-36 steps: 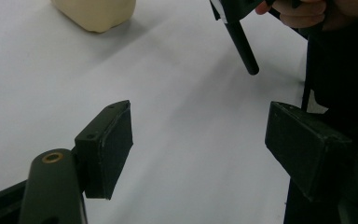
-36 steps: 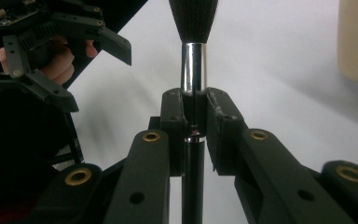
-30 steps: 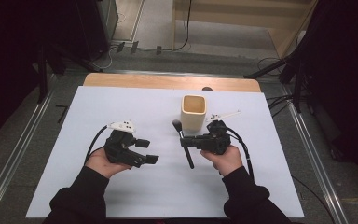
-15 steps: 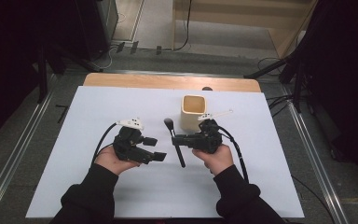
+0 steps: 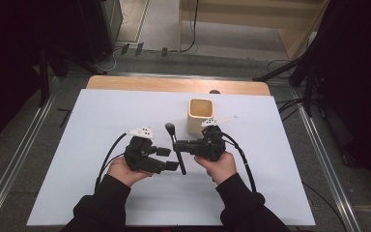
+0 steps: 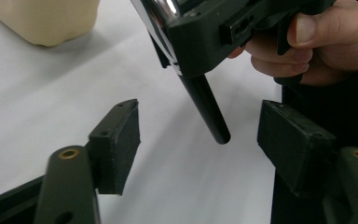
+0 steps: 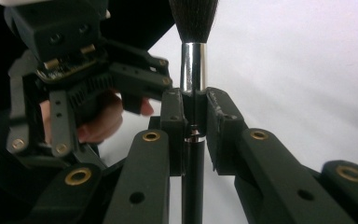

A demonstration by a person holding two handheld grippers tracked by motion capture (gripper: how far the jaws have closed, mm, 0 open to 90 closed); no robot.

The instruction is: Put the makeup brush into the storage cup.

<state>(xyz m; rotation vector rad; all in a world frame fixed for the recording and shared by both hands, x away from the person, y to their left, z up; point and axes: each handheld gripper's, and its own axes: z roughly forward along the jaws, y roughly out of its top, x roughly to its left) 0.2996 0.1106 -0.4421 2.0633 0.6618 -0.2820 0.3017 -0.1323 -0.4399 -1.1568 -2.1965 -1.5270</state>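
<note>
Brush sits clamped in the right gripper, bristles pointing away from the person, the cream cup just beyond it. Left gripper view: left gripper spread, jaws just closing, the handle tip between them, untouched. Right gripper view: pads pinch the brush below its silver ferrule. No legible writing.

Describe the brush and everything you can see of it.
The brush has a dark bristle tuft, a shiny silver ferrule and a slim, glossy black handle. The right gripper is shut on it just below the ferrule. Its handle end hangs free between the left gripper's open pads, which have just been closing, untouched.
</note>
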